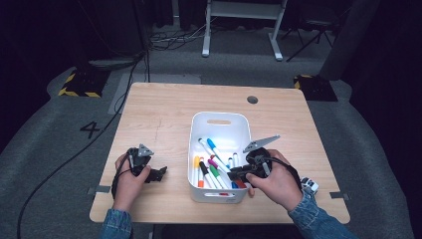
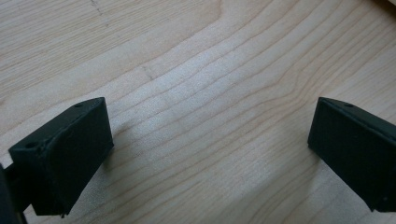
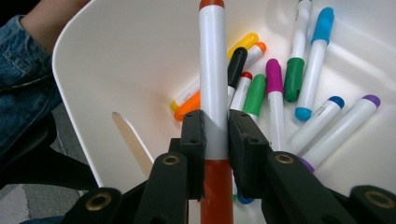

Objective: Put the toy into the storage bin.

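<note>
right tool (image 3: 216, 140) clamped on red marker (image 3: 213, 70) over bin (image 1: 199, 124), left tool (image 2: 205, 154) apart on surface (image 2: 196, 70); could bounce out if released high.

white bin (image 1: 219, 124), orange-capped white marker (image 3: 213, 93), pale woodgrain table (image 1: 159, 114)

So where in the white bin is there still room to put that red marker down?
The white bin is bare at its far end, by the handle slot. The near half is crowded with markers. The right gripper holds the red marker over that pile. Outside, the table is bare all around the bin.
</note>
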Demonstrator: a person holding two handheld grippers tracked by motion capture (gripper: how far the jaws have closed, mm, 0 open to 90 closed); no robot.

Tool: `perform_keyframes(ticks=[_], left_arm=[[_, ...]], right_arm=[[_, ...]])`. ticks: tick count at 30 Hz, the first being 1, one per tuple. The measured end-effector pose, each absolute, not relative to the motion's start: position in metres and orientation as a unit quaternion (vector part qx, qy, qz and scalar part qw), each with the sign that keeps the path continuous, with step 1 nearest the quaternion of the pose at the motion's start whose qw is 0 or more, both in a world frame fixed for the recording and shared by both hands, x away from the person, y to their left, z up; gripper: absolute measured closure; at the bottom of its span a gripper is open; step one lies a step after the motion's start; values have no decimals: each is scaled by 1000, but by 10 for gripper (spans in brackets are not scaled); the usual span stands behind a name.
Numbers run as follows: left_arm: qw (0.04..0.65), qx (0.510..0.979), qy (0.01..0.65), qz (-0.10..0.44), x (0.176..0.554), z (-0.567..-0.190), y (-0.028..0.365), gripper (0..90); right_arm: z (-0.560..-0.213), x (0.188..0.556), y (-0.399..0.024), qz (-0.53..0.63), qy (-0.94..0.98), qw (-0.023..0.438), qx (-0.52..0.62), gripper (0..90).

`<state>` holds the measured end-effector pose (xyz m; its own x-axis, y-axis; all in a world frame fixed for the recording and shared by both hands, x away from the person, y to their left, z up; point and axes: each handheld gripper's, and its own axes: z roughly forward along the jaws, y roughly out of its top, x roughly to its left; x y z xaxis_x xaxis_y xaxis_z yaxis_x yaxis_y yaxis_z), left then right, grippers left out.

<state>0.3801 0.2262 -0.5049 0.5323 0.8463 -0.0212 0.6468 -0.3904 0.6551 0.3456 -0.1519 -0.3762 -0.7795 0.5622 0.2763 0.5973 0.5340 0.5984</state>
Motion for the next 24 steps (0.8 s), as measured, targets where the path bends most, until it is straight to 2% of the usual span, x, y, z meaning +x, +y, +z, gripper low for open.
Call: perform_keyframes(ticks=[10, 15, 18, 24], left_arm=[[311, 818, 456, 161, 380, -505, 226, 0], [311, 818, 456, 161, 380, -505, 226, 0], [311, 818, 456, 161, 380, -505, 226, 0], [311, 818, 456, 160, 380, -505, 226, 0]], right_arm=[[-376, 343, -150, -348, -879, 13, -325, 736], [-375, 342, -150, -375, -867, 3, -328, 570], [-371, 343, -154, -394, -859, -10, -327, 527], [-359, 345, -167, -421, -843, -34, -335, 517]])
